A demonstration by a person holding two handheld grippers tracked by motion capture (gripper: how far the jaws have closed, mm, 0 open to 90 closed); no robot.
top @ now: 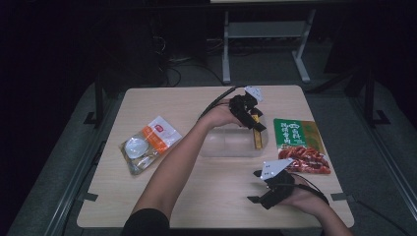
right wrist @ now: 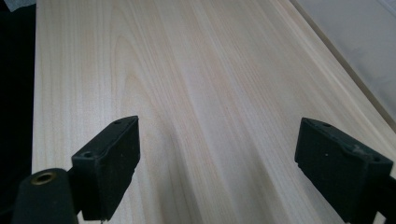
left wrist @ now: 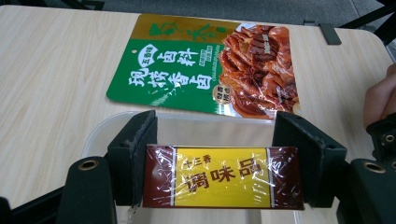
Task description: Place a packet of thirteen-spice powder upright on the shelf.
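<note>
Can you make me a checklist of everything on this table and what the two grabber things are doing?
Surface: light wooden table, bare between the things.
Job's things: brown and yellow seasoning box, held over a clear plastic container in the middle of the table.
Clutter: green sauce packet beside the container; white and orange packet on the table's other side.
Grippers: left gripper shut on the box's two ends; right gripper open with nothing between its jaws, low over bare wood.
Cables: one black cable trails from the left gripper.
Surroundings: dark room, grey metal frame legs behind the table.
</note>
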